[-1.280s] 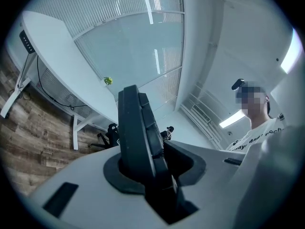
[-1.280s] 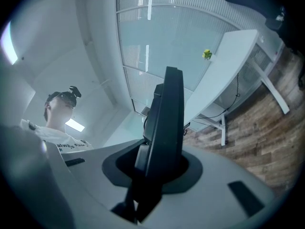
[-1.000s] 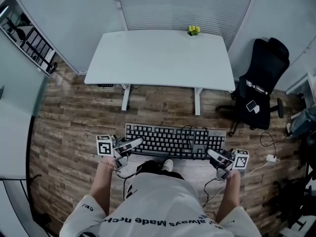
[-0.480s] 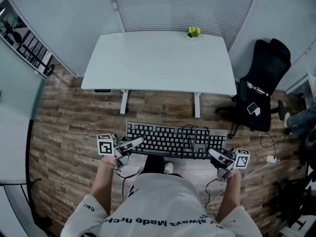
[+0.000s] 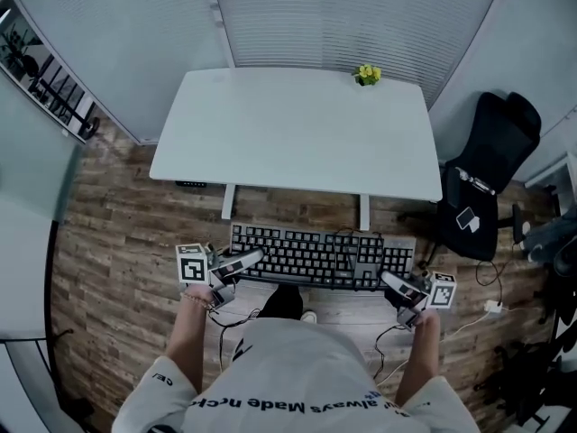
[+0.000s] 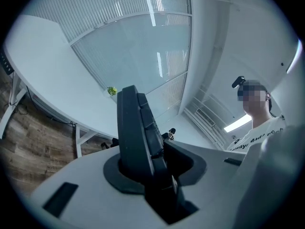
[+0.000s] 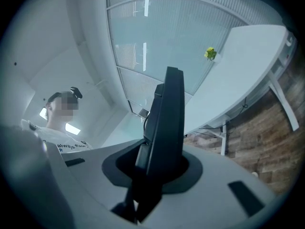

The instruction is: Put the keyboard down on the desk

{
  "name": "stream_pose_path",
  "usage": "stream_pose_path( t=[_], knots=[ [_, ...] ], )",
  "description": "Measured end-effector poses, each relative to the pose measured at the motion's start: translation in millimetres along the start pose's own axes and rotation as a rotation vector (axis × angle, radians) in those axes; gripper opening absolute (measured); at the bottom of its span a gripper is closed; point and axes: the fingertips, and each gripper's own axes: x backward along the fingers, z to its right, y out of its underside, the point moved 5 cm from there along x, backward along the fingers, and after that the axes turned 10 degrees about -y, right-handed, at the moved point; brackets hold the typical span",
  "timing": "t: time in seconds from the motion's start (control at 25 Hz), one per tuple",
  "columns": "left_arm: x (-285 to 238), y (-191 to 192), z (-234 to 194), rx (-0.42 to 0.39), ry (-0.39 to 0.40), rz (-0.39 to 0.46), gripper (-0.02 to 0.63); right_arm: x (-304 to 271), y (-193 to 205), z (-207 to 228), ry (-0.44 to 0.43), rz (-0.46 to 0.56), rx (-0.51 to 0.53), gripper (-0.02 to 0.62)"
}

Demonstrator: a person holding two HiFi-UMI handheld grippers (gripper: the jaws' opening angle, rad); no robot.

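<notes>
left gripper: jaws pinching the left end of the keyboard, its edge wedged right between them
right gripper: same deal, clamped on the right end (the board sticks straight out from the jaws)
keyboard: held up between the two grippers over the wood floor, not on the desk
desk: out past the jaws, with a small yellow-green plant at its far edge

The person wears a white short-sleeved shirt with dark letters at six o'clock. The grey left hand-held gripper at nine o'clock and right hand-held gripper at three o'clock carry white cubes with black square marks.
</notes>
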Motion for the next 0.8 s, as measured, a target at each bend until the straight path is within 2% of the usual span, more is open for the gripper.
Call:
stream_pose_path(
  t=[0.32, 0.8],
  knots=[
    [-12.6, -65.5, -41.4, 0.009, 0.007, 0.007, 0.14, -47.6, -53.3, 34.7, 0.009, -0.004, -0.001, 0.107],
    [-15.4, -138.8, -88.8, 0.014, 0.024, 0.004, 0.14, -108.4, -101.8, 67.2, 0.02, -0.002, 0.005, 0.107]
  ],
)
